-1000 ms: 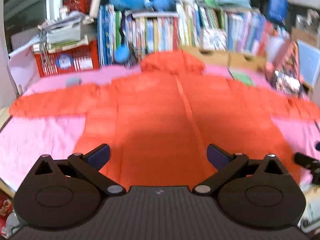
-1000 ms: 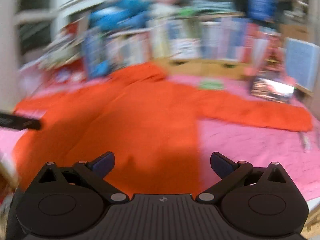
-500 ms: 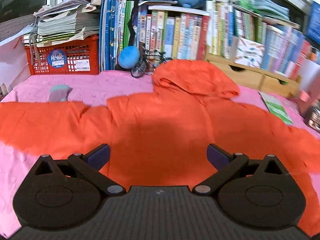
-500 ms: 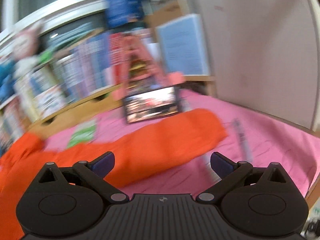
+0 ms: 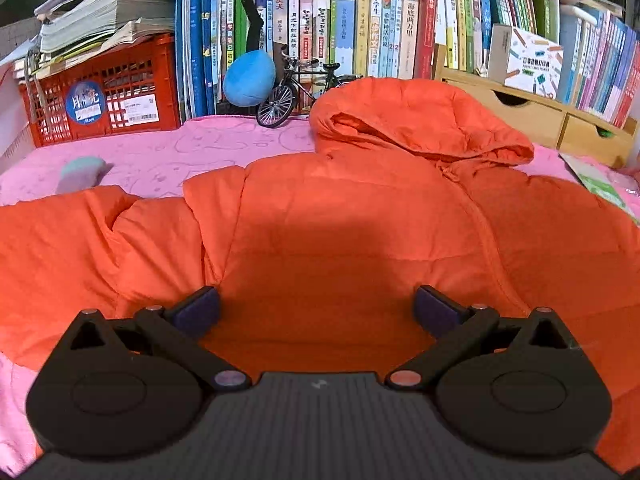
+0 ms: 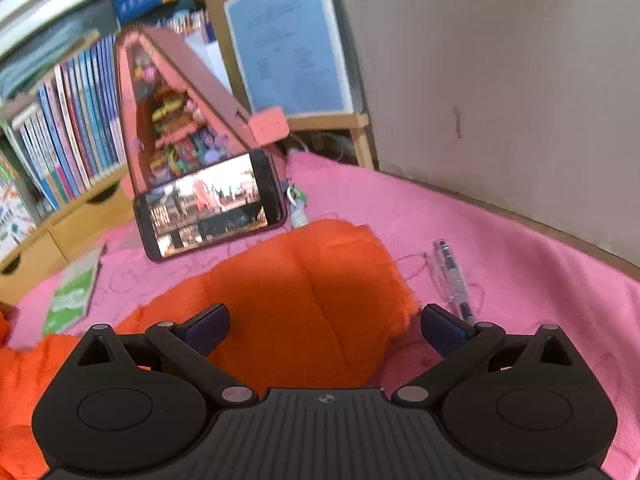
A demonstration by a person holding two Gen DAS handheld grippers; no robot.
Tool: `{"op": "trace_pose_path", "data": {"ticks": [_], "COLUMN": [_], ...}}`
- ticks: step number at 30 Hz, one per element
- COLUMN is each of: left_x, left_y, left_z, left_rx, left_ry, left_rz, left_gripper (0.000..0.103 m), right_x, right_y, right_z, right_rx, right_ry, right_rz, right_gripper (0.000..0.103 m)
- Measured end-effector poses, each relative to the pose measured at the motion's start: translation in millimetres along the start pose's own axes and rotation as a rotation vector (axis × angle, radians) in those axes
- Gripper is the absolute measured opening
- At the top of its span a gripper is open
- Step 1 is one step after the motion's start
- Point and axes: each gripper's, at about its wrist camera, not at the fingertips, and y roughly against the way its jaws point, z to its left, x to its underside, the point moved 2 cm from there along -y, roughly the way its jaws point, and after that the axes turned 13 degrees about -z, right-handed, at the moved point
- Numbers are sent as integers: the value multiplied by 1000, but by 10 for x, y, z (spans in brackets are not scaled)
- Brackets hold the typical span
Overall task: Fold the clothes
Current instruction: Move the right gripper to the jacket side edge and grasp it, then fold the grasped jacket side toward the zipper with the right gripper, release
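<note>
An orange hooded puffer jacket [image 5: 360,216] lies spread flat on a pink cloth [image 5: 224,148], hood toward the bookshelf, zipper closed. My left gripper [image 5: 316,310] is open and empty, low over the jacket's chest near the left armpit. In the right wrist view the jacket's sleeve end [image 6: 312,296] lies on the pink cloth [image 6: 500,248]. My right gripper [image 6: 324,326] is open and empty, its fingers spread on either side of the sleeve cuff.
A red crate [image 5: 104,92], a blue ball [image 5: 250,78], a model bicycle [image 5: 296,88] and books [image 5: 360,20] line the back. A grey-green soft object [image 5: 80,172] lies left. A phone [image 6: 212,208], a pen [image 6: 452,276], a green booklet [image 6: 72,296] and a wall [image 6: 500,80] are near the sleeve.
My left gripper has moved forward and lower over the jacket's chest. My right gripper has swung right from the jacket body to the sleeve end and come closer to it.
</note>
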Motion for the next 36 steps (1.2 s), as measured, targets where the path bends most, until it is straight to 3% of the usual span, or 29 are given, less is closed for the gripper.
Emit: {"op": "trace_pose_path", "data": {"ticks": [2,4,6,8,9,12,16,31,34,36], "left_x": [-5,-7,-6,-7,-5,0,3,8,8,9], "left_y": [-19,-25,-29,-38,-38,-35,-39,-40,-40,-40], "left_z": [3,9,10,9,10,13,11,-9,-4,-3], "left_rx": [3,8,9,9,10,10,8,0,0,0], "left_ry": [5,15,19,20,20,20,17,6,5,5], "left_rz": [6,6,6,7,7,7,8,12,12,12], "left_gripper": [103,103,103,103,103,103,103,103,103,103], "right_x": [15,20,-34,-88,-115,-198,-260,1187,1374,1411], "right_y": [-64,-100,21,144,205,401,831,1177,1182,1169], "right_z": [52,114,230,345,403,595,1328,4396,4456,4398], "right_rx": [15,19,-32,-83,-109,-193,-469,-1099,-1119,-1123], "right_ry": [33,60,47,35,29,12,38,261,276,259], "right_rz": [2,0,-18,-36,-45,-73,-108,281,341,391], "right_gripper": [103,92,45,27,22,20,19,19,20,30]}}
